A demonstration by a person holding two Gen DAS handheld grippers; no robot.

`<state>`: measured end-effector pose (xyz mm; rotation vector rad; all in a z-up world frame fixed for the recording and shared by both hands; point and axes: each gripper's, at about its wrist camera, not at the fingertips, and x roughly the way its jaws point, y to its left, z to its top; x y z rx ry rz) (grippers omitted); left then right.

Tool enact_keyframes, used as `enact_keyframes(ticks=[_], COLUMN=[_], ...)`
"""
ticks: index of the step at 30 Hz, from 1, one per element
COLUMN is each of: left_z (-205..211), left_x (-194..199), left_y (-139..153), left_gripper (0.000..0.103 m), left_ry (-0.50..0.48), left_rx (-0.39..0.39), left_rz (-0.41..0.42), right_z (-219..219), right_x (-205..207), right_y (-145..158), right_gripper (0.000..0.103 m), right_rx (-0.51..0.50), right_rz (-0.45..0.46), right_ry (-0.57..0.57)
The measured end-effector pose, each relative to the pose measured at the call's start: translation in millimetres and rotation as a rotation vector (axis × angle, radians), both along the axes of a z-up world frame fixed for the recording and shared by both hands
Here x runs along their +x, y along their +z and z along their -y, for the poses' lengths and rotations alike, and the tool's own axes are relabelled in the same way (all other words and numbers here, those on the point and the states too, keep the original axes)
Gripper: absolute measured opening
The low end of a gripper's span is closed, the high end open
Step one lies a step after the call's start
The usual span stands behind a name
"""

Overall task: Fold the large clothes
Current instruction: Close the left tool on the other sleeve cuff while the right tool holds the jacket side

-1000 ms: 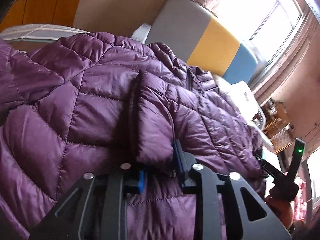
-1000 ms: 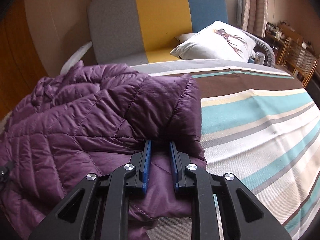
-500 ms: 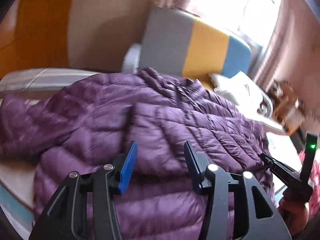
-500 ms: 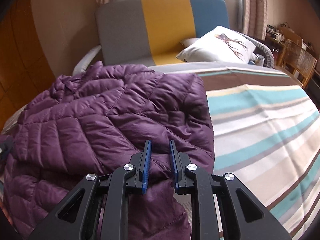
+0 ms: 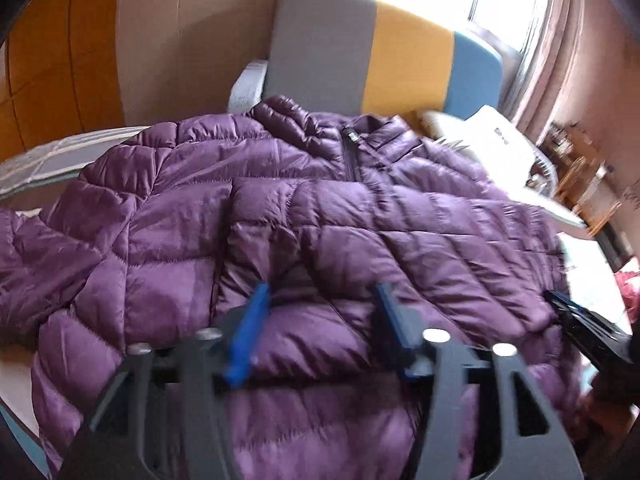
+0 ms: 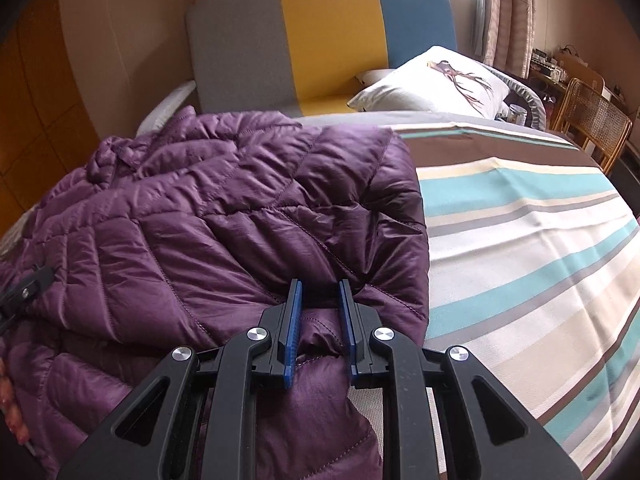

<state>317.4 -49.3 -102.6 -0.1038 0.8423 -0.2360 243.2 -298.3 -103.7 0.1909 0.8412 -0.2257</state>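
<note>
A purple quilted puffer jacket (image 5: 304,216) lies spread on the bed, collar and zip toward the headboard; it also shows in the right wrist view (image 6: 224,216). My left gripper (image 5: 320,292) is open and empty, just above the jacket's middle. My right gripper (image 6: 319,286) is shut on a fold of the jacket's right edge, the fabric pinched between the blue pads (image 6: 294,320). The right gripper also shows at the right edge of the left wrist view (image 5: 580,320).
The bed has a striped cover (image 6: 520,240) to the right of the jacket. A grey, yellow and blue headboard (image 6: 320,40) and a white pillow (image 6: 436,80) stand behind. A rattan chair (image 6: 592,120) is at the far right.
My left gripper has let go of the jacket fold, opened wide and pulled back. My right gripper keeps its hold on the right edge, carrying it inward over the jacket.
</note>
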Motion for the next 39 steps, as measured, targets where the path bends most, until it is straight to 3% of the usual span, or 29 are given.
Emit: enact_keyframes(ticks=[6,8,12,16,19,26,32,34,39], left_z=[-40,-66,-106,-162,-216,-330,-407,-422,-441], left_x=[-39,-51,-69,-83,-91,-115,-132,-135,-123], left_y=[16,20,23,21,12,-7,-33,-36,-41], left_gripper=[0.074,0.076,0.078,0.08,0.08,0.08,0.068,0.064,0.063], left_ry=[0.05,0.096,0.188,0.319,0.462,0.778,1.024,1.067,1.111], left_rx=[-0.063,-0.118,-0.129,-0.126,-0.145,-0.208,-0.277,-0.306,-0.268], left_rz=[0.025,0.023,0.049,0.059,0.018,-0.021,-0.05,-0.029,-0.014], right_z=[-10,-16,-30,-38,-39,-33,-31,-33,-34], right_x=[-27,-38,-58,-66,-65,-64,-66,-66,-65], right_y=[19,22,17,10,5,-2,-2,-3,-3], right_gripper=[0.018,0.018,0.018,0.018,0.018,0.018,0.018,0.018,0.019], right_rx=[-0.009,-0.021,-0.045,-0.145,-0.173,-0.143,-0.135,-0.149,-0.155], right_rz=[0.019,0.018,-0.004,-0.05,-0.079,-0.083,-0.077,-0.078,-0.077], right_ry=[0.01,0.03,0.049,0.029,0.007,0.007,0.004,0.004,0.002])
